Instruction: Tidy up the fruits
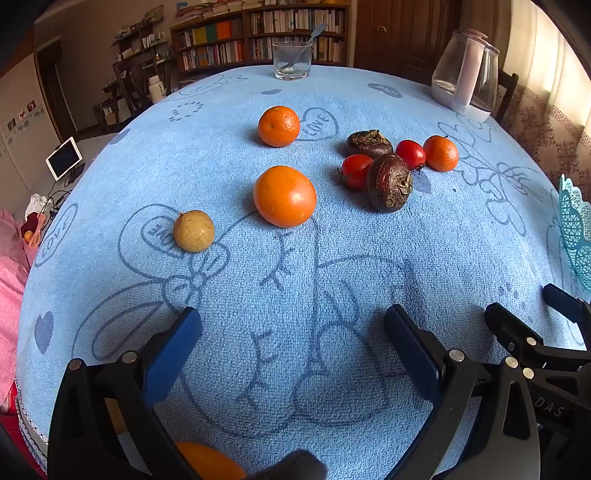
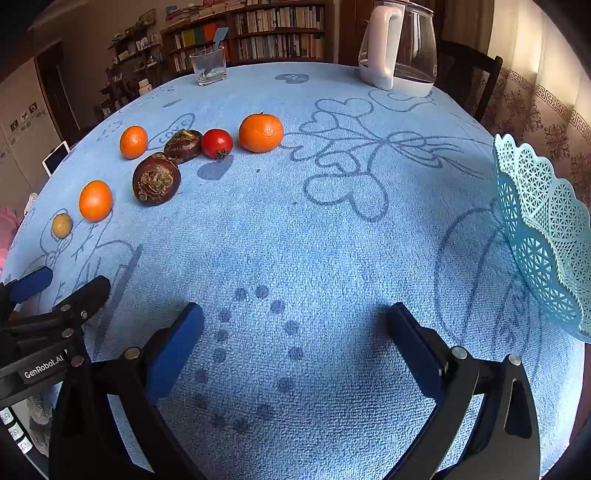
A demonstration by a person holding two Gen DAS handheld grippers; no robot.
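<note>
Hand-held gripper [image 1: 291,332] before glossy orange [image 1: 284,196]

A table under a blue cloth [image 2: 295,240] bears scattered fruits [image 1: 284,195], glass [image 1: 292,61], kettle [image 2: 400,44], basket [image 2: 546,236].

A home living room: packed bookshelves [image 1: 258,33], patterned curtains [image 2: 535,99] and a towel-covered table [image 1: 295,295].
</note>
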